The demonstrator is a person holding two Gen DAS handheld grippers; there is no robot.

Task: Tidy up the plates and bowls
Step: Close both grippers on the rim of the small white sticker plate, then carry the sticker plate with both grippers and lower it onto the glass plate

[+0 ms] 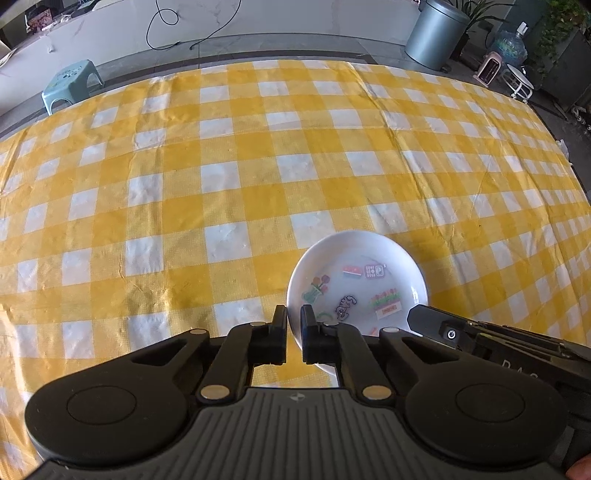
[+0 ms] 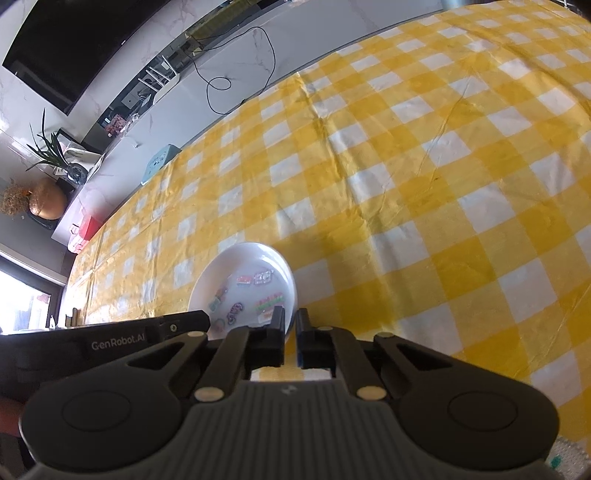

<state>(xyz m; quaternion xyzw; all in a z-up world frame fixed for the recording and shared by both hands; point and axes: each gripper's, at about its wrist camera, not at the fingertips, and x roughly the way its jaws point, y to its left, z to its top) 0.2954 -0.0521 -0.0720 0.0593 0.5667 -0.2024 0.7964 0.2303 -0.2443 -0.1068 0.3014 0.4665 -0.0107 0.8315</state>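
A small white plate (image 1: 356,284) with colourful cartoon stickers is over the yellow checked tablecloth (image 1: 221,177). My left gripper (image 1: 293,319) is shut on the plate's left rim. In the right wrist view the same plate (image 2: 245,284) has its right rim pinched by my right gripper (image 2: 290,321). Each gripper's body shows in the other's view, the right one at the plate's right edge (image 1: 450,332), the left one at its left edge (image 2: 147,332). I cannot tell whether the plate rests on the cloth or is lifted.
The checked cloth covers the whole table. Beyond the far edge stand a light green stool (image 1: 70,85), a grey bin (image 1: 437,33) and a white counter with a black cable (image 1: 192,26). A television (image 2: 74,44) hangs on the wall.
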